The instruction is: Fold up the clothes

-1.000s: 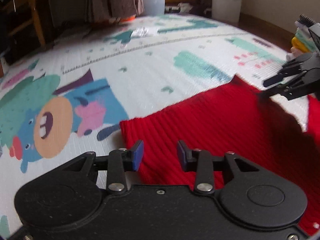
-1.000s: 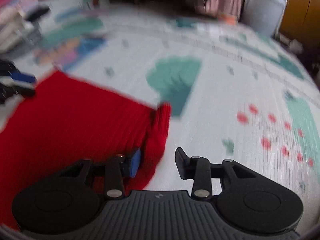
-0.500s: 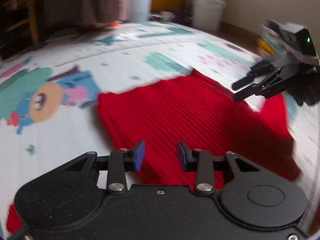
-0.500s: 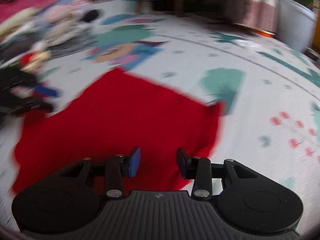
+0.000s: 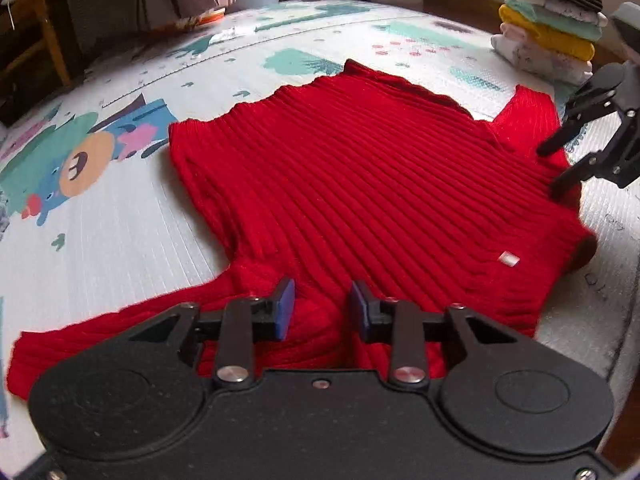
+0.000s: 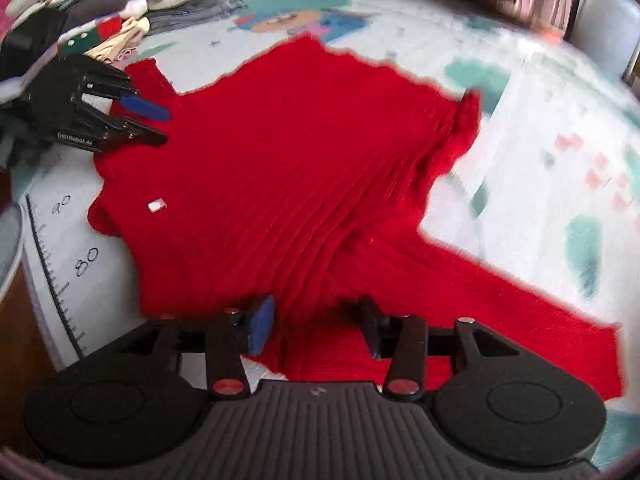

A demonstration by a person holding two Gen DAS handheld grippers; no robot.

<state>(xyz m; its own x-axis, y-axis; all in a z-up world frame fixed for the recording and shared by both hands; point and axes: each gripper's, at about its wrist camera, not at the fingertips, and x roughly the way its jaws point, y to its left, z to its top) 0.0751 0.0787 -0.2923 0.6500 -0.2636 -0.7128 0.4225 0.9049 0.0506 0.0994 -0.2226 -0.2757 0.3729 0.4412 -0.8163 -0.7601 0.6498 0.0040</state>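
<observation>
Red ribbed sweater [image 5: 360, 184] spread flat on a cartoon-print play mat [image 5: 120, 208], both sleeves stretched out to the sides, small white tag [image 5: 508, 258] showing near the neck end. Left gripper [image 5: 320, 312] low over the shoulder by one sleeve, jaws apart and closing, knit beneath them but not pinched. Right gripper [image 6: 316, 324] over the opposite shoulder, jaws apart and opening, red fabric bunched between them, pads [image 6: 262, 322] not pressing on it. Stack of folded clothes [image 5: 548, 32] at the mat's far edge; heap of unfolded laundry [image 6: 120, 4] beyond the other side.
</observation>
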